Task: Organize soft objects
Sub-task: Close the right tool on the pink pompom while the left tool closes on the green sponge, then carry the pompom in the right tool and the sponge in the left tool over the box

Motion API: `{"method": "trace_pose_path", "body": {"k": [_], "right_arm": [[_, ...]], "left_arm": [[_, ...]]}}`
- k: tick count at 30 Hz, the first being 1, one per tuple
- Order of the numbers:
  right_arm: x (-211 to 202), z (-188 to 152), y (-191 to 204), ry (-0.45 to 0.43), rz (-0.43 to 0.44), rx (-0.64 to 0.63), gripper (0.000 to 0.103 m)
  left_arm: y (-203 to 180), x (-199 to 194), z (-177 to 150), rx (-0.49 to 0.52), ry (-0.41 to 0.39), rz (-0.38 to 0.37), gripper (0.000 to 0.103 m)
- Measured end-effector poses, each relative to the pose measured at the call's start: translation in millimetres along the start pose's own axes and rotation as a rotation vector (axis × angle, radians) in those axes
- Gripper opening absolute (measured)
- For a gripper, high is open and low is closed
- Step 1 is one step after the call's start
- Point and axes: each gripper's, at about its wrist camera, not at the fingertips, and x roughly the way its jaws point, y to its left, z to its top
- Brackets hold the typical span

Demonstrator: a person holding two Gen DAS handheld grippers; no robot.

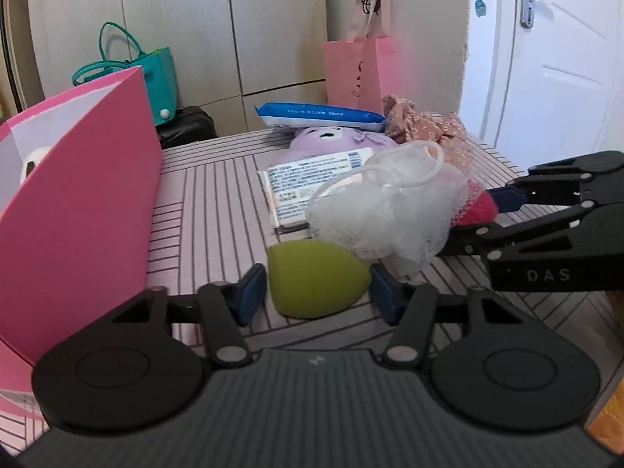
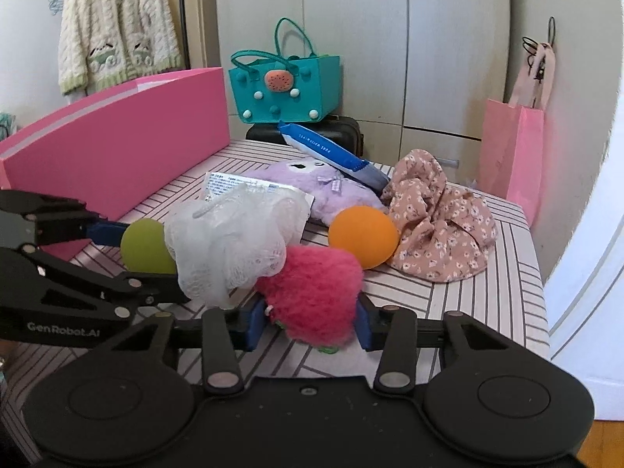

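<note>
Inventory from my two wrist views, counted.

Grippers, two. My left gripper (image 1: 318,292) has its blue pads pinching one green egg-shaped sponge (image 1: 314,279) on the striped table (image 1: 218,195); the pads touch both its sides. My right gripper (image 2: 310,321) pinches one fuzzy pink-red plush (image 2: 312,292), a pad against each flank.

Mesh bath pouf (image 1: 380,214), one, white, with a cord loop: just beyond the left fingers and to their right, touching the sponge, between the two grippers.

Orange ball (image 2: 362,236), one: just past the right fingers, behind the plush, resting against the floral cloth.

Floral fabric bundle (image 2: 440,226), one, pinkish: beyond the right fingers, to their right.

Purple plush (image 2: 331,191), one: further ahead of both pairs of fingers, behind the pouf.

Flat packets, two: one white with printed label (image 1: 312,183), ahead of the left fingers and partly under the pouf; one blue (image 1: 319,115), lying on top of the purple plush at the far side.

Pink box (image 1: 78,210), one, open-topped: to the left of the left fingers, near them; one pale object shows inside, which I cannot identify.

Beyond the table: teal tote (image 2: 282,85), one; pink paper bag (image 2: 511,152), one.
</note>
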Motion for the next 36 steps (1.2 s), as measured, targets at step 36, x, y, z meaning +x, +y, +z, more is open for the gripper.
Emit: {"method": "trace_pose_path", "body": {"k": [36], "right_arm": [[-71,-27,13,0.112,-0.054,0.089,0.047]], "left_arm": [[16,-62,-24,-0.154,0.05,-0.151,0.049]]}}
